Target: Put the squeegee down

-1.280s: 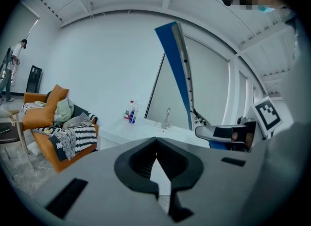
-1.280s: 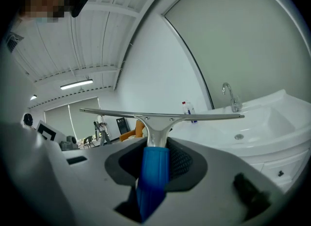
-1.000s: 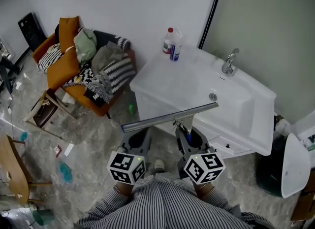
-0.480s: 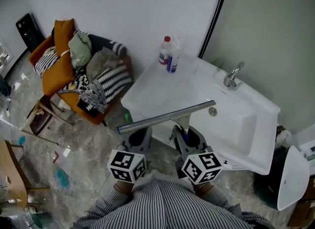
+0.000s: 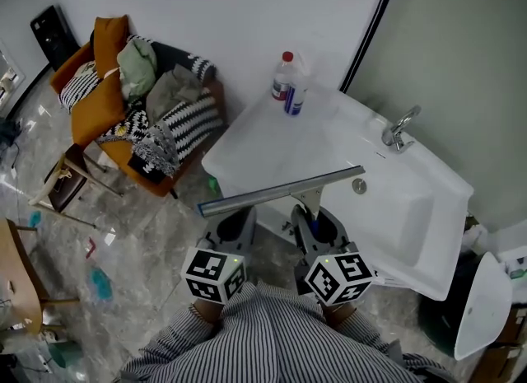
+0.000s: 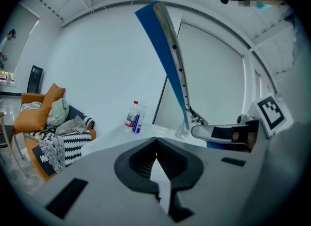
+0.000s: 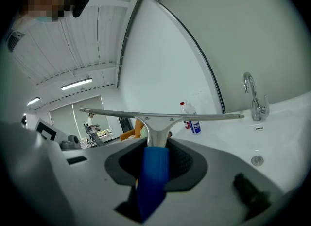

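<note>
It was a bathroom-like corner of an untidy room: a white washbasin [image 5: 263, 151] with a chrome tap [image 5: 398, 132] and two bottles [image 5: 290, 85] stood against the wall [image 5: 230, 11]. Beside it, an orange armchair [image 5: 104, 103] heaped with clothes [image 5: 177, 97] sat on a littered marbled floor [image 5: 156, 225].

No legible text found, labels on the two bottles [image 5: 288, 83] at the far counter [image 5: 247, 151] edge too small to read, marker cubes [image 5: 212, 274] bear square patterns only.
</note>
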`<state>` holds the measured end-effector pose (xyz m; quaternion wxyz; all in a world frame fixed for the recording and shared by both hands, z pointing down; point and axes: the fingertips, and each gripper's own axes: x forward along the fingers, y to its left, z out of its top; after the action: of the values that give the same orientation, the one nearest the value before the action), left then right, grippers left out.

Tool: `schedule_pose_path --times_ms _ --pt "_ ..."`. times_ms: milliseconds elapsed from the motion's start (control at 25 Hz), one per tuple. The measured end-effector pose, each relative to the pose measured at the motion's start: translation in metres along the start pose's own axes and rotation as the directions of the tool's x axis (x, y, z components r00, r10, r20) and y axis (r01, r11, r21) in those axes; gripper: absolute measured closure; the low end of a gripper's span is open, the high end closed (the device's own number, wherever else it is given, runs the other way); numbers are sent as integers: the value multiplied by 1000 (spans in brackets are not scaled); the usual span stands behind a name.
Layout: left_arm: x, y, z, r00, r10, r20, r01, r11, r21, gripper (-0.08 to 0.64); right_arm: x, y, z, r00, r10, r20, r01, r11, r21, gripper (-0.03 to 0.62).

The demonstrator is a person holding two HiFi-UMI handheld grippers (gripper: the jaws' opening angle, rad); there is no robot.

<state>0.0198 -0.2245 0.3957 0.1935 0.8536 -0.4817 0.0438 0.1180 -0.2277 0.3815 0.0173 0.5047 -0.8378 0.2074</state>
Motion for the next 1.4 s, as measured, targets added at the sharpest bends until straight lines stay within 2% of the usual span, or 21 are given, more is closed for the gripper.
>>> schedule_pose_path --times_ms 440,880,1400 --pt "19 36 19 1000 4 -1 -4 1000 -2 548 35 -6 12 999 -35 18 35 999 12 489" --pt "66 90 67 999 -48 6 48 999 25 548 107 -11 45 995 -84 46 83 996 21 489" --pt "104 153 105 992 -122 20 121 991 60 548 181 -3 65 988 -136 75 134 991 23 488"
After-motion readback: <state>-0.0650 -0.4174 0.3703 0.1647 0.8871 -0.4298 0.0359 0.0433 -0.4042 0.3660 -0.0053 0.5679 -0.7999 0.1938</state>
